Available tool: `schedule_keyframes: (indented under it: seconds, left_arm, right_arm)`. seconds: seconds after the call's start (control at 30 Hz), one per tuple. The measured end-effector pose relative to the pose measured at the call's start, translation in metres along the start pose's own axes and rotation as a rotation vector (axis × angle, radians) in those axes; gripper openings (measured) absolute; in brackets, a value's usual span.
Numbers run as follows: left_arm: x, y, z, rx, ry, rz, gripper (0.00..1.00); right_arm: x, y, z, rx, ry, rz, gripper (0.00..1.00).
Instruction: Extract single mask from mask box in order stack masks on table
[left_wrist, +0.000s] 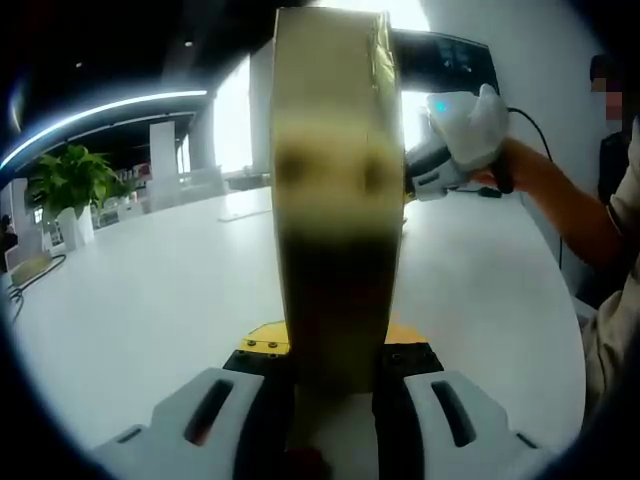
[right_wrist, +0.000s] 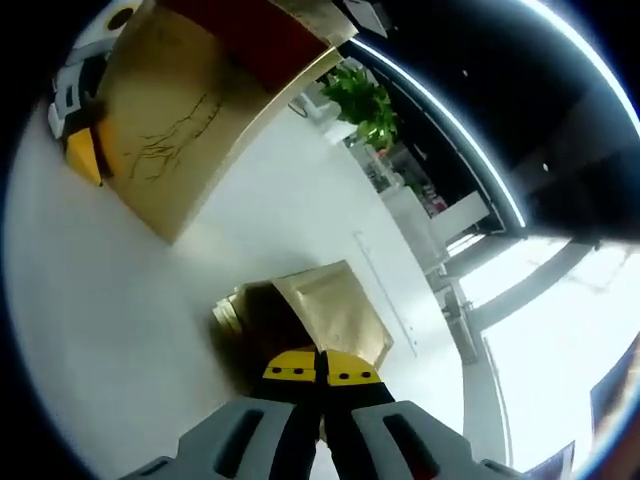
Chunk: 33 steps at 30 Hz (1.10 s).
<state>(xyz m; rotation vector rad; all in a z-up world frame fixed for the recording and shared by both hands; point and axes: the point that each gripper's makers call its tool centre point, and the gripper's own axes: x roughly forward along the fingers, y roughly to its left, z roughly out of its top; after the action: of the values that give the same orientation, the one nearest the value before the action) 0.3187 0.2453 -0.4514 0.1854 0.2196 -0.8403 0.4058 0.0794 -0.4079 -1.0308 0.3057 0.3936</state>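
Observation:
The gold mask box (left_wrist: 335, 200) stands upright and edge-on between my left gripper's (left_wrist: 335, 362) jaws, which are shut on its lower part. In the right gripper view the same box (right_wrist: 170, 130) hangs at the upper left with a red inside showing at its top, and the left gripper (right_wrist: 78, 120) clamps its far side. My right gripper (right_wrist: 320, 368) is shut on the near edge of a gold mask packet (right_wrist: 325, 305) that lies over a small pile of like packets (right_wrist: 228, 312) on the white table (right_wrist: 110, 330). A gloved hand holds the right gripper (left_wrist: 450, 140) behind the box.
A person's arm (left_wrist: 560, 205) reaches in from the right over the white table (left_wrist: 150, 300). A potted plant (left_wrist: 70, 180) stands at the far left edge, with a dark cable (left_wrist: 25, 285) near it. The plant (right_wrist: 360, 100) also stands beyond the packets.

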Motion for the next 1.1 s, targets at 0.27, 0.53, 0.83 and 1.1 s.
schedule_keyframes:
  seconds: [0.27,0.53,0.83,1.1]
  left_arm:
    - [0.000,0.002,0.000,0.001,0.000,0.000,0.20]
    - [0.000,0.002,0.000,0.000,0.000,0.000,0.20]
    - [0.000,0.006,-0.001,0.000,0.000,0.000,0.20]
    - [0.000,0.003,-0.001,0.000,0.000,0.000,0.20]
  right_arm:
    - [0.003,0.003,-0.004,-0.017,-0.003,0.017,0.00]
    - [0.005,0.004,-0.003,-0.010,-0.022,0.015,0.00]
    - [0.001,0.005,-0.002,0.029,-0.040,-0.009,0.03]
    - [-0.011,0.002,-0.001,0.066,-0.047,-0.024,0.08]
